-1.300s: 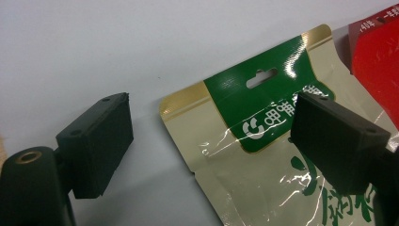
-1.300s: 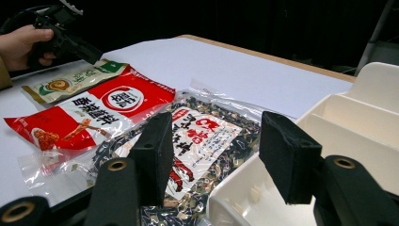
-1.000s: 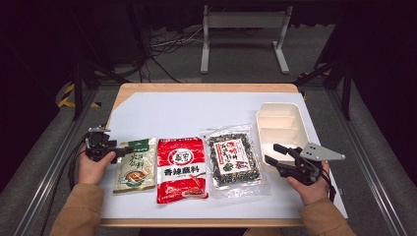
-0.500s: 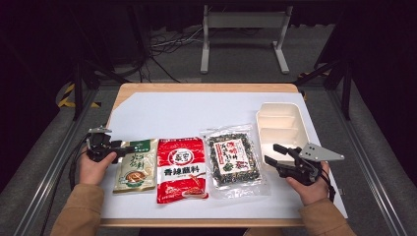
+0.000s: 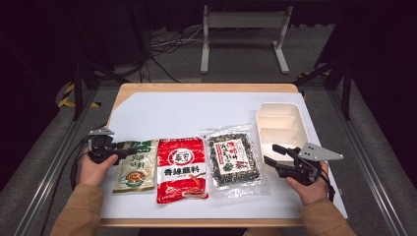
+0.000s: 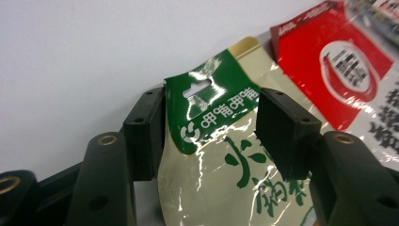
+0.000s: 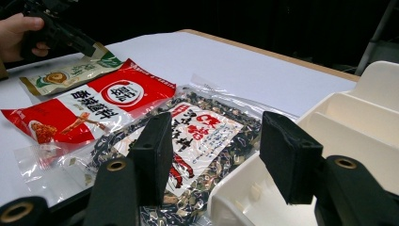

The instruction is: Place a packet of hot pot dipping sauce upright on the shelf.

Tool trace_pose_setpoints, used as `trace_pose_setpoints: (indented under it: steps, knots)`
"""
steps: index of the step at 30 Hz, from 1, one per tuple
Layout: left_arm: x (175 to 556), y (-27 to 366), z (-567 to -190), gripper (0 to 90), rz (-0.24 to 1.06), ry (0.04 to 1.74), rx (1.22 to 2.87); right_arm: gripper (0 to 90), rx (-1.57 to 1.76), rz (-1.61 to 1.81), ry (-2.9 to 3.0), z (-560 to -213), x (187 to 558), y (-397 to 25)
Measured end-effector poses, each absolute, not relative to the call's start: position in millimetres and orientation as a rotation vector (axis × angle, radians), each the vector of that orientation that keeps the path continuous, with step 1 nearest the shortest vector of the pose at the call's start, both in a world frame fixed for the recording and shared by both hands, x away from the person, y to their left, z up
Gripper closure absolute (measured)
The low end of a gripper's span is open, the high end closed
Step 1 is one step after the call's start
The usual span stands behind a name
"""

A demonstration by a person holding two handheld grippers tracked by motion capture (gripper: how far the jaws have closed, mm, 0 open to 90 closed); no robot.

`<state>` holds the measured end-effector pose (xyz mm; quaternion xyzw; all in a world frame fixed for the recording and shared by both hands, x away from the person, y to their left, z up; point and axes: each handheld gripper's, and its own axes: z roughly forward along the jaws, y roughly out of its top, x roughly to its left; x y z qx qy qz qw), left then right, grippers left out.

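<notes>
The left gripper (image 5: 114, 147) sat at the near left of the table (image 5: 196, 110), its jaws apart and straddling the green hang-tab end of the green-and-cream seasoning packet (image 6: 211, 141), which lay flat as the leftmost of three packets in a row. In the left gripper view the pads (image 6: 146, 127) stood on either side of the tab, just beside its edges but not yet pressing it. To the packet's right lay the red seasoning packet (image 5: 181, 169), their edges touching or nearly so, and right of that the clear bag of dried seaweed (image 5: 233, 160). The right gripper (image 5: 273, 156) hovered at the near right with its jaws wide apart and nothing between them, close to the seaweed bag and the near end of the cream divided tray (image 5: 282, 125). The risk, as I judged it, lay in the thin, glossy tab: if the jaws closed on only its corner, the film could slip out or crumple and the packet would sag and drop on lifting. A low or skewed closure might also scrape the table or drag the packet into the red one and shift it.
</notes>
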<state>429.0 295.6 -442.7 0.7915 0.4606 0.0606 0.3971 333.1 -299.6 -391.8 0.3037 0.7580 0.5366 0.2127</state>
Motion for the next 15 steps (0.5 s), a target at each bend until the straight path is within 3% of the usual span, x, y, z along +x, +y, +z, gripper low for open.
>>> trace_pose_setpoints:
  steps: [5, 9, 15]
  knots:
    - [431.2, 293.7, -446.8, 46.8, 0.137, 1.202, 2.018, 45.3, 0.84, 1.492, 2.106, -391.8, 332.9, -299.5]
    - [431.0, 289.6, -448.0, 67.2, 0.231, 1.251, 2.06, 45.3, 0.834, 1.496, 2.105, -391.1, 332.6, -299.1]
    - [430.5, 289.1, -448.3, 88.4, 0.259, 1.271, 2.065, 45.3, 0.831, 1.497, 2.106, -390.7, 332.6, -298.6]
